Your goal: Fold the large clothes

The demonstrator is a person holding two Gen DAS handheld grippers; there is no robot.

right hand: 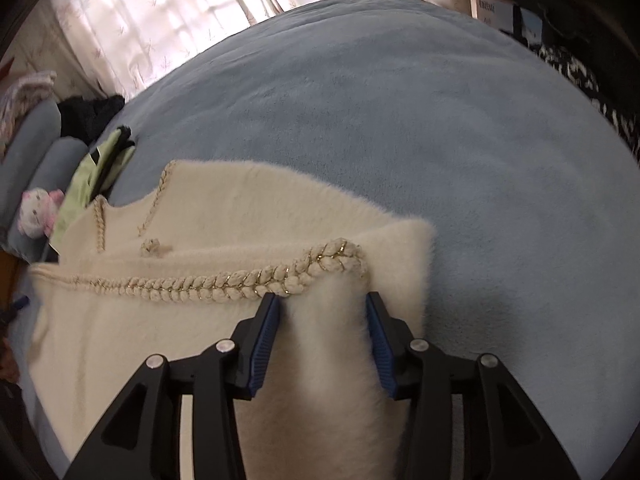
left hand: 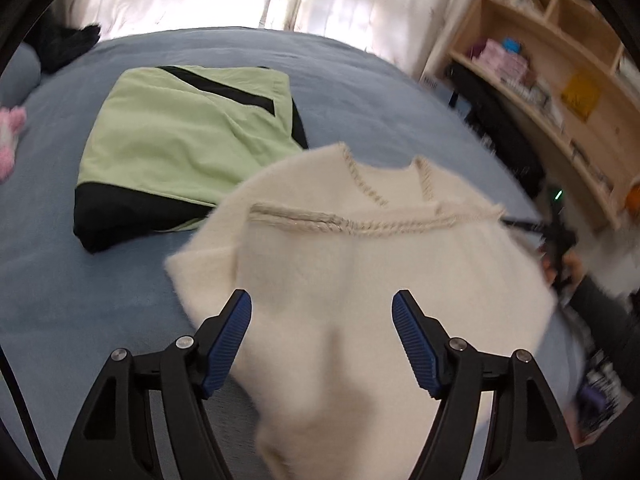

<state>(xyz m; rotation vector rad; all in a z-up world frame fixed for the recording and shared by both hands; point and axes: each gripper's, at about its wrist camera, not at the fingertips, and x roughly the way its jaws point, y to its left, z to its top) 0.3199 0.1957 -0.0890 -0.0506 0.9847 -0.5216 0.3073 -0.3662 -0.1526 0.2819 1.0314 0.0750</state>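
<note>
A fluffy cream sweater [left hand: 360,264] with braided trim lies on the blue bed cover [left hand: 360,92], partly folded over itself. My left gripper [left hand: 322,312] hovers over its near part, open wide, pads apart from the fabric. In the right wrist view the cream sweater [right hand: 160,320] is bunched into a raised ridge just below the braided trim [right hand: 240,280]. My right gripper [right hand: 322,308] has that ridge between its blue pads, and both pads touch it. A folded green and black garment [left hand: 180,136] lies beyond the sweater, its edge partly under it.
A wooden shelf [left hand: 560,80] full of things stands to the right of the bed. A pink plush toy [right hand: 38,208], grey pillows [right hand: 36,136] and a black garment [right hand: 88,116] sit at the bed's left end. Curtains [right hand: 160,12] hang behind. A sleeve [left hand: 592,300] shows at the right.
</note>
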